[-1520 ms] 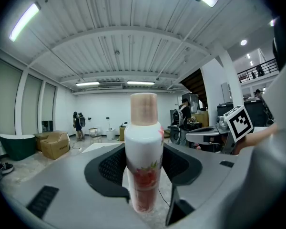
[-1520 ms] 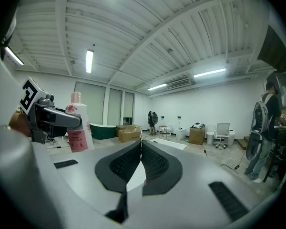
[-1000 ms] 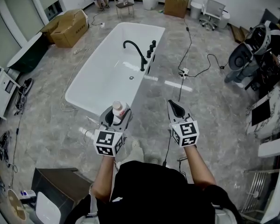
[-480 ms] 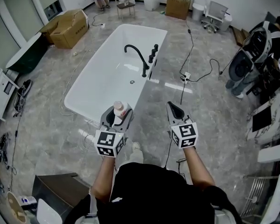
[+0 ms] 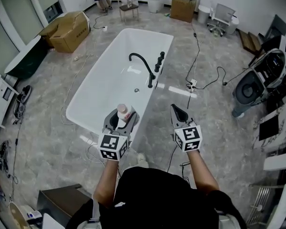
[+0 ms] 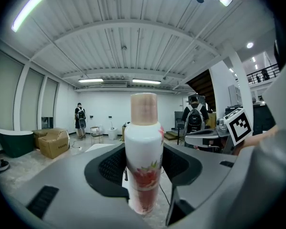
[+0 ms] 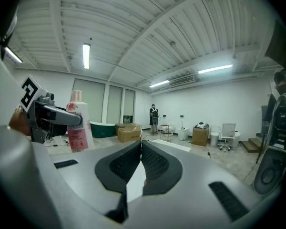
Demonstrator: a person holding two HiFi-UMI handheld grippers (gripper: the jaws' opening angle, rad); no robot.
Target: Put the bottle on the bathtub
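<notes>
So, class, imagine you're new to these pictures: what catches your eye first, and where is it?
The long white bathtub with its black tap fills the middle of the grey floor. Nearer, the left gripper holds a white flowered bottle upright, while the right gripper, beside it, is shut and empty.

White bathtub [image 5: 99, 75], cardboard box [image 5: 66, 30] on floor [image 5: 47, 123]

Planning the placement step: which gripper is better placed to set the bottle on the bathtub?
Left. The left gripper holds the bottle upright between its fingers, by the near end of the bathtub. The right gripper is shut and empty, over the floor beside it.
</notes>
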